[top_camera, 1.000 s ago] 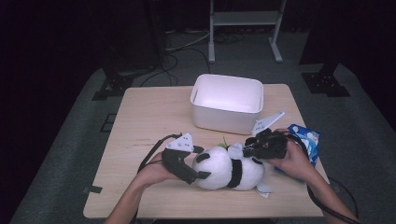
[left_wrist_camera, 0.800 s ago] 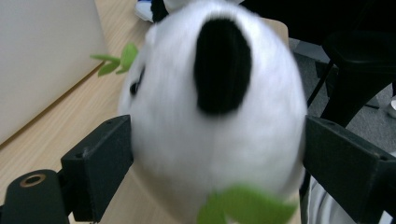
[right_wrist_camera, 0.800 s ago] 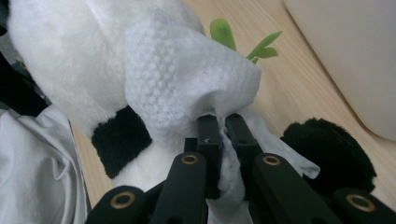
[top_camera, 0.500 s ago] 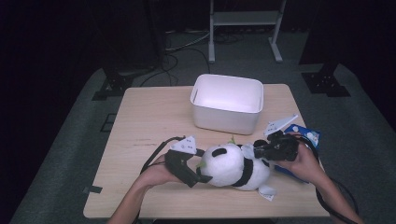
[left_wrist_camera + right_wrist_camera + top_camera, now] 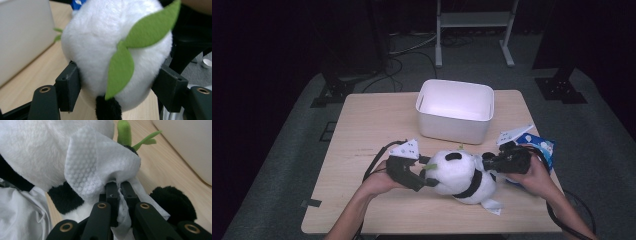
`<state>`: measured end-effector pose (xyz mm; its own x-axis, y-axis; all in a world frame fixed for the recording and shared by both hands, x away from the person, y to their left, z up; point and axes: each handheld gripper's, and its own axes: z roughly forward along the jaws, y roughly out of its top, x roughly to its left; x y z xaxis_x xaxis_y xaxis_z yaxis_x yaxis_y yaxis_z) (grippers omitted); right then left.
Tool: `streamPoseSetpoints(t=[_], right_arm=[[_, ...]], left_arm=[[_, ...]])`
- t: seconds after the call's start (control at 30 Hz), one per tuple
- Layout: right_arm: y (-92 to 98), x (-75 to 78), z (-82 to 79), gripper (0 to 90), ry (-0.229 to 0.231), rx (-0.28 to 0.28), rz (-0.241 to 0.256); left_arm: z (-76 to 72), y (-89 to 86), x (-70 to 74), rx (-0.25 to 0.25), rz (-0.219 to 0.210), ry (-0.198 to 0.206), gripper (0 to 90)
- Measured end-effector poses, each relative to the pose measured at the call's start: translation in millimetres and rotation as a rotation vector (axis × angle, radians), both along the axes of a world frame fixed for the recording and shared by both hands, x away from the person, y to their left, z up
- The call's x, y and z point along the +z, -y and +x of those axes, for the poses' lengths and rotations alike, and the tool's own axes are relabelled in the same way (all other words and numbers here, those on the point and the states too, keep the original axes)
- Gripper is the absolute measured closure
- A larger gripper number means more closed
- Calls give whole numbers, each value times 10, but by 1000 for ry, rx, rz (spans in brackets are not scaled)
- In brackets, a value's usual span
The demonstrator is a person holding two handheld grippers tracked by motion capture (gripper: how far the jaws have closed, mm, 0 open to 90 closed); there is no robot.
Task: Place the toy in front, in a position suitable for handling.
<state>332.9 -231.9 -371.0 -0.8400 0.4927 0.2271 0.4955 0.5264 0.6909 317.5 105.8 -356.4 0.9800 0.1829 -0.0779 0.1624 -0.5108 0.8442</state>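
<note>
A black-and-white panda plush [image 5: 462, 175] with green felt leaves [image 5: 127, 57] lies on the wooden table [image 5: 372, 130] near its front edge. My left gripper [image 5: 427, 180] clamps the plush's round white end, a jaw pressed into each side [image 5: 117, 92]. My right gripper [image 5: 489, 162] comes in from the right, shut on a white textured wipe [image 5: 100, 165] that is pressed against the plush's white fur [image 5: 37, 147]. Its jaws [image 5: 119, 188] pinch the wipe's bunched edge.
A white empty bin [image 5: 455, 110] stands just behind the plush. A blue wipes packet [image 5: 539, 150] lies at the table's right edge behind my right hand. A crumpled white sheet [image 5: 492, 205] pokes out under the plush. The table's left half is bare wood.
My right gripper slid a little to the right with the wipe along the plush. The plush turned slightly in my left gripper, which stayed almost in place.
</note>
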Motion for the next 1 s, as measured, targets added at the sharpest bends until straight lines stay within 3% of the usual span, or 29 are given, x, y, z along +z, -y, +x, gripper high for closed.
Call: streamPoseSetpoints(t=[0.27, 0.43, 0.63, 0.83, 1.0], right_arm=[[-271, -199, 79, 865, -52, 46, 76], [-439, -258, 115, 865, -51, 71, 71], [-366, -74, 102, 864, -29, 68, 119], [-335, 82, 66, 864, 9, 65, 80], [-214, 235, 58, 864, 29, 55, 140]], left_arm=[[-1, -187, 203, 31, -23, 31, 281], [13, -269, 251, 43, -26, 34, 276], [23, -227, 229, 37, -35, 31, 272], [42, -159, 247, 38, -22, 37, 267], [67, -119, 242, 37, -25, 37, 266]])
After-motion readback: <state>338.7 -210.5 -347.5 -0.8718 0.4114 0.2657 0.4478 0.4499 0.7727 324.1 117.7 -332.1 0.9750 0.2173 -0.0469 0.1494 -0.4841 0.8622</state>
